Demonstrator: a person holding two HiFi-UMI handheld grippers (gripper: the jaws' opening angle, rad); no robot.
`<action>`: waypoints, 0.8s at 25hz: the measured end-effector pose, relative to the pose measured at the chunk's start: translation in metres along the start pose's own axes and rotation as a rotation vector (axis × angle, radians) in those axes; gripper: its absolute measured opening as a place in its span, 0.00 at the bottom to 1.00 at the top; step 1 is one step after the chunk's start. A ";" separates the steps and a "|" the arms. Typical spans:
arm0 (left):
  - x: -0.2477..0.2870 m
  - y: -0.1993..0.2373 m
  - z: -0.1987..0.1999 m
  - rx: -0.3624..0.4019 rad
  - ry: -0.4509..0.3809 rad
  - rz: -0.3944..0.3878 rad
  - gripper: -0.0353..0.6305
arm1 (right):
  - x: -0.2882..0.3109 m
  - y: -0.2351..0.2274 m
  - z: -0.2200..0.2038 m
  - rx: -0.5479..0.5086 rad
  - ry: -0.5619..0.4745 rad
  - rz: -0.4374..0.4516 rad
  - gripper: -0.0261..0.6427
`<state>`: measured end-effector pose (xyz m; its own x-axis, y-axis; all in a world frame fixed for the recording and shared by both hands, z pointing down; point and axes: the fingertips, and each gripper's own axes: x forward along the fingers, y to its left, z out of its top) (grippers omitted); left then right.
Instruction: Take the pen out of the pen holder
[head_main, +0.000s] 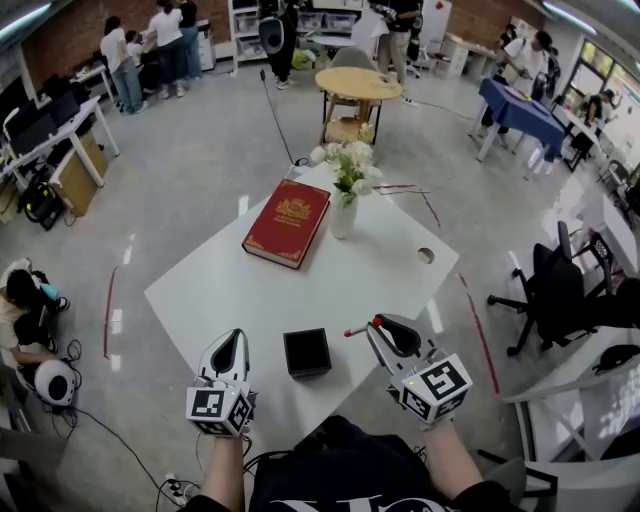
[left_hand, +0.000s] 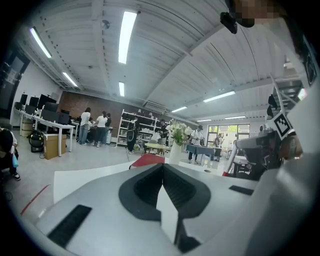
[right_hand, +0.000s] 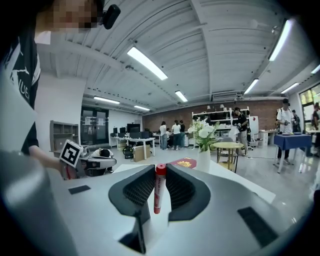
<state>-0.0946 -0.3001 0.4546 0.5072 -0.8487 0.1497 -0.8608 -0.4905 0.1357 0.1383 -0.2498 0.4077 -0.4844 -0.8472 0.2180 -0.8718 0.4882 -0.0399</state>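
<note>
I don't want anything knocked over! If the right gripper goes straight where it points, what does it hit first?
Probably the red book, beyond the pen it holds. The vase stands slightly right of that line. Depth is unclear; it might pass above the book.

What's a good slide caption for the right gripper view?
Right claw grips a red pen, with flower vase and red book beyond.

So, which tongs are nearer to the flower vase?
Right. The right tongs, gripping the pen, are below-right of the vase in the head view; the left tongs sit farther, below-left.
</note>
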 end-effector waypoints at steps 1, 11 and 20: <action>0.000 0.000 0.000 -0.001 0.000 0.001 0.06 | 0.000 -0.001 -0.002 0.003 0.002 -0.004 0.16; -0.008 0.009 -0.005 -0.007 0.004 0.026 0.06 | 0.007 -0.004 -0.022 0.022 0.029 -0.023 0.16; -0.019 0.018 -0.010 -0.012 0.017 0.066 0.06 | 0.015 -0.008 -0.030 0.034 0.046 -0.017 0.16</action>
<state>-0.1191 -0.2903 0.4635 0.4502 -0.8755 0.1754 -0.8918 -0.4311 0.1372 0.1405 -0.2601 0.4409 -0.4660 -0.8446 0.2637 -0.8824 0.4654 -0.0686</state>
